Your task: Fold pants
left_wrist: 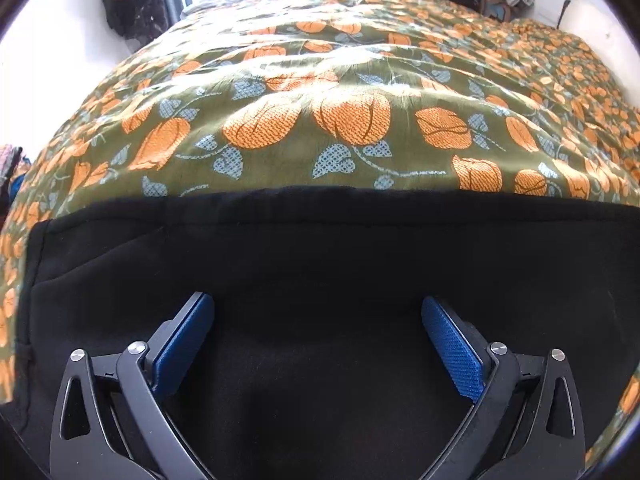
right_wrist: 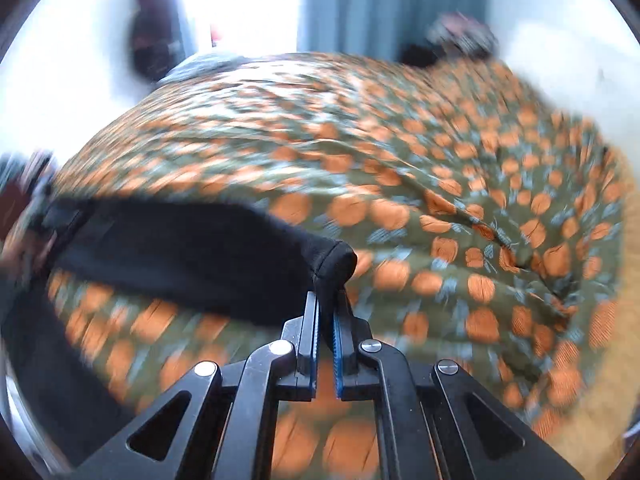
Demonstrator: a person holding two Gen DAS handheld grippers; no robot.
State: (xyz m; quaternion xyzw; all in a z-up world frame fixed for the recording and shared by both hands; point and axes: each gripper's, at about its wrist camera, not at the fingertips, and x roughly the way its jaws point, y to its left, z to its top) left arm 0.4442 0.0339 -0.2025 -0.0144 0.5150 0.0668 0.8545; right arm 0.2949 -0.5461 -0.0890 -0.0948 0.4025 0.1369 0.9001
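On bedspread (left_wrist: 320, 80): one black pants (left_wrist: 320, 260); left tongs (left_wrist: 318, 312) released, right tongs (right_wrist: 326, 300) seemingly pinching hem.

each tool (left_wrist: 318, 344) (right_wrist: 326, 316): black linkage arms, silver round screws, blue ribbed finger pads (left_wrist: 452, 352).

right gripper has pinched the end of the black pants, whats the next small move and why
Probably carry that pinched end over toward the part under the left gripper. The right gripper is shut on an end of the black fabric pants, lifted off the green bedspread with orange flowers, while the left gripper stands open above flat cloth, holding nothing.
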